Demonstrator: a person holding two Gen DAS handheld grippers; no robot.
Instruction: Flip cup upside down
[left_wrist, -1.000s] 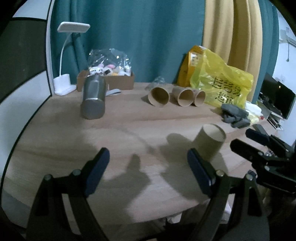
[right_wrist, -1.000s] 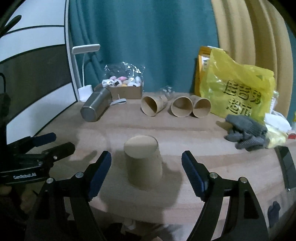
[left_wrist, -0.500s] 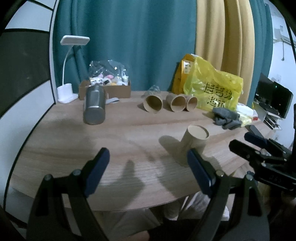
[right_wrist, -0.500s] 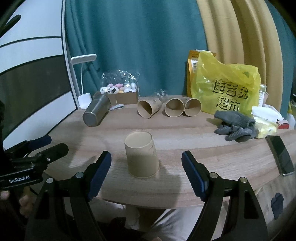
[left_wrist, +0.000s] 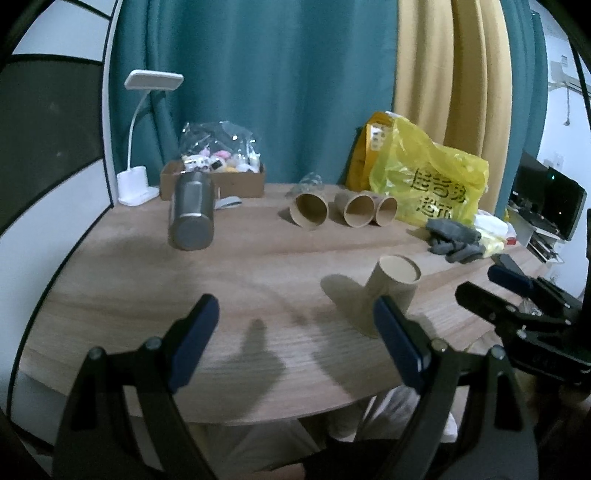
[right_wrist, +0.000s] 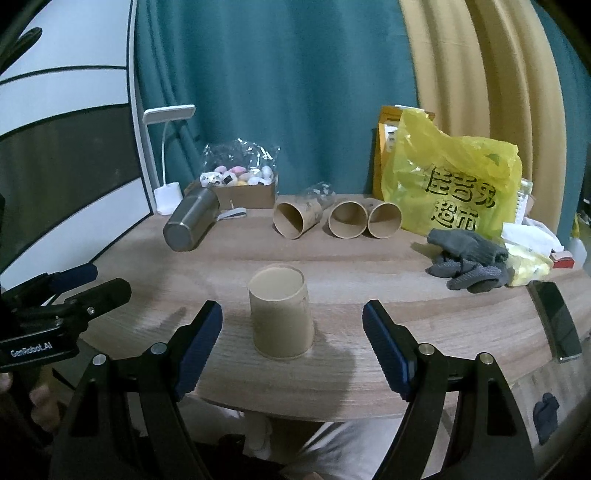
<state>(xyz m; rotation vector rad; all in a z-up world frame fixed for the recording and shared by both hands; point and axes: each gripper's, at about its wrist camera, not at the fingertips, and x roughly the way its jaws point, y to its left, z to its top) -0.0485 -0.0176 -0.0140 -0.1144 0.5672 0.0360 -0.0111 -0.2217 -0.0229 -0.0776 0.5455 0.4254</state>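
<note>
A brown paper cup (right_wrist: 280, 317) stands upside down, wide rim on the wooden table (right_wrist: 369, 266), near the front edge. It also shows in the left wrist view (left_wrist: 395, 291), partly behind my left gripper's right finger. My right gripper (right_wrist: 293, 347) is open and empty, just in front of the cup, apart from it. My left gripper (left_wrist: 295, 341) is open and empty, left of the cup. Three more paper cups (right_wrist: 336, 219) lie on their sides at the back.
A steel tumbler (right_wrist: 190, 223) lies on its side at back left, by a white lamp (right_wrist: 168, 155) and a cardboard box (right_wrist: 243, 192). A yellow bag (right_wrist: 450, 188), grey gloves (right_wrist: 467, 260) and a phone (right_wrist: 556, 319) are at right.
Both grippers have drawn back and up from the table, so the cup looks smaller and farther. The cup has stayed in place. Both jaws remain open.
</note>
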